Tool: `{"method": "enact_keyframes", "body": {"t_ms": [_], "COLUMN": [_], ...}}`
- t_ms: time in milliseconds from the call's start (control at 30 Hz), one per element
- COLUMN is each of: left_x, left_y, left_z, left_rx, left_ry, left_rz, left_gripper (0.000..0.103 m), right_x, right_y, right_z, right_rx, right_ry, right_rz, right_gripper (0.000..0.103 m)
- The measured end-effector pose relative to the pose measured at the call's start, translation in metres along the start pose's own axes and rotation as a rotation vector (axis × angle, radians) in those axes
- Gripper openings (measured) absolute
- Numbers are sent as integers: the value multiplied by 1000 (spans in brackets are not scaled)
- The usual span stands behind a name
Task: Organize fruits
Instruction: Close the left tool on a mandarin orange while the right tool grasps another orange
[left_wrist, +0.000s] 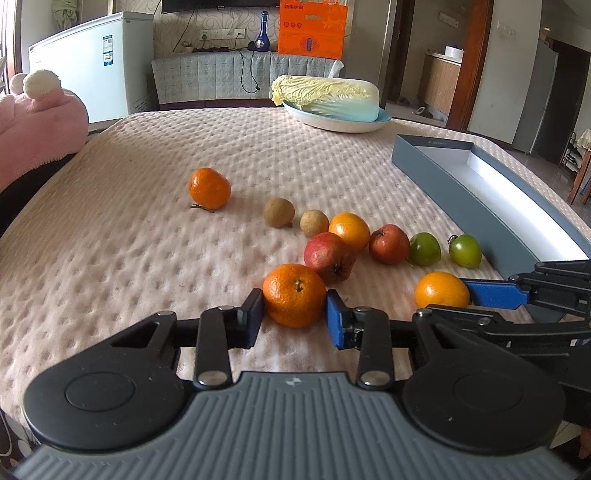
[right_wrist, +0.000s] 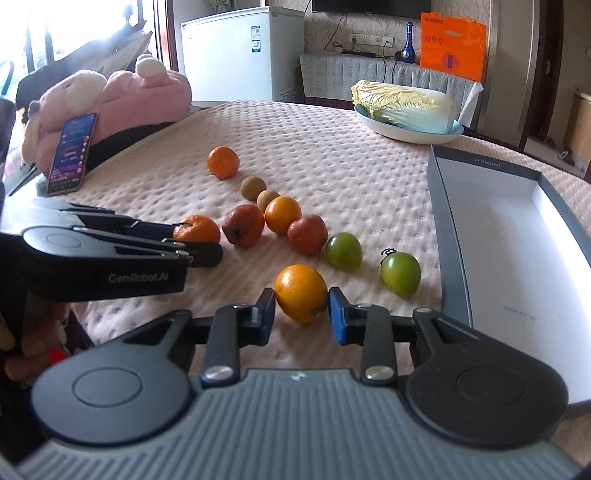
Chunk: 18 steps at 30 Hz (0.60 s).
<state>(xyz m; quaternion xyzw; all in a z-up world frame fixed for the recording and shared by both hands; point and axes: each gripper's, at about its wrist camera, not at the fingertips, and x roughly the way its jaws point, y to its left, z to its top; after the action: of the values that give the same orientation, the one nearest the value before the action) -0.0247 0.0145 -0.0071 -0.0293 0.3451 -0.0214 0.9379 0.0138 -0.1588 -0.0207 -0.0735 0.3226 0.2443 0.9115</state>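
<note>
My left gripper is shut on a dimpled mandarin that rests on the quilted cloth, one pad against each side. My right gripper is shut on a smooth orange, also down on the cloth. Each gripper shows from the side in the other view. Beyond lie another mandarin, two brown longans, an orange, two red fruits and two green tomatoes. A long grey box with a white inside stands open on the right.
A cabbage lies on a plate at the far side of the table. A pink plush toy and a lit phone sit at the left edge. A hand holds the left gripper.
</note>
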Motion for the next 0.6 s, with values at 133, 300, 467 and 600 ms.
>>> {"method": "enact_keyframes", "body": {"t_ms": [133,300,467,600], "left_x": [-3,-6,-14,-20], "left_y": [0,1,3,-1], "left_z": [1,3,7,11], "left_rx": [-4,-8,-15,-5], "left_ry": [-12,-21,-43,-52], "left_rz": [8,33,57,63], "left_gripper": [40,40,40,40], "right_x": [-5,-11,-20,-26], "right_y": [1,5,4,1], "right_z": [0,1,3,4], "right_rx": [-6,-28,-21,-10], "right_ry": [-16,-34,-63,-79], "right_rz": [6,11,18,17], "right_gripper": [34,34,34,34]}}
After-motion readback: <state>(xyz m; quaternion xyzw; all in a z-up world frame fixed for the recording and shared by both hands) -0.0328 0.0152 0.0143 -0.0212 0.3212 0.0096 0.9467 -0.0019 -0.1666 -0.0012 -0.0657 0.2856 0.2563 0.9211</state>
